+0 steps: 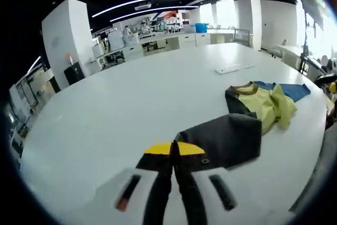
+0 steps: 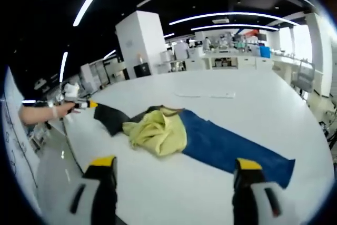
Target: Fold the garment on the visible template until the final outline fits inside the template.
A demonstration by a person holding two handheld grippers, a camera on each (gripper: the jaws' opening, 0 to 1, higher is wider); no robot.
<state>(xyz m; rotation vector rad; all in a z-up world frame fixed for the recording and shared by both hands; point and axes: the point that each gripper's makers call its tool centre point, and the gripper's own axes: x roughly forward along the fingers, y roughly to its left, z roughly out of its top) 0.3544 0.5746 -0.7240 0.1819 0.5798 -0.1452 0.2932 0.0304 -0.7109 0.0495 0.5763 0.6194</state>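
Left claw (image 1: 174,151) nearest in left gripper view, yellow tips pressed together, pinching dark sleeve (image 1: 224,140) of garment (image 1: 263,104) on white tabletop (image 1: 131,104). Same view: yellow body crumpled, blue part beyond it, flat white strip (image 1: 228,69) farther back. Right gripper view: right claw (image 2: 175,166) spread wide, holding nothing, above tabletop (image 2: 210,193); garment (image 2: 158,130) lies ahead, long blue sleeve (image 2: 231,148) stretched toward right tip. Person's hand (image 2: 50,111) holds left claw (image 2: 89,104) at dark sleeve (image 2: 110,118) on far left.

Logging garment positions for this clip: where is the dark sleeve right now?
In the left gripper view the dark sleeve lies on the white table just beyond the shut left tongs, which pinch its edge, with the yellow body of the garment beyond it.
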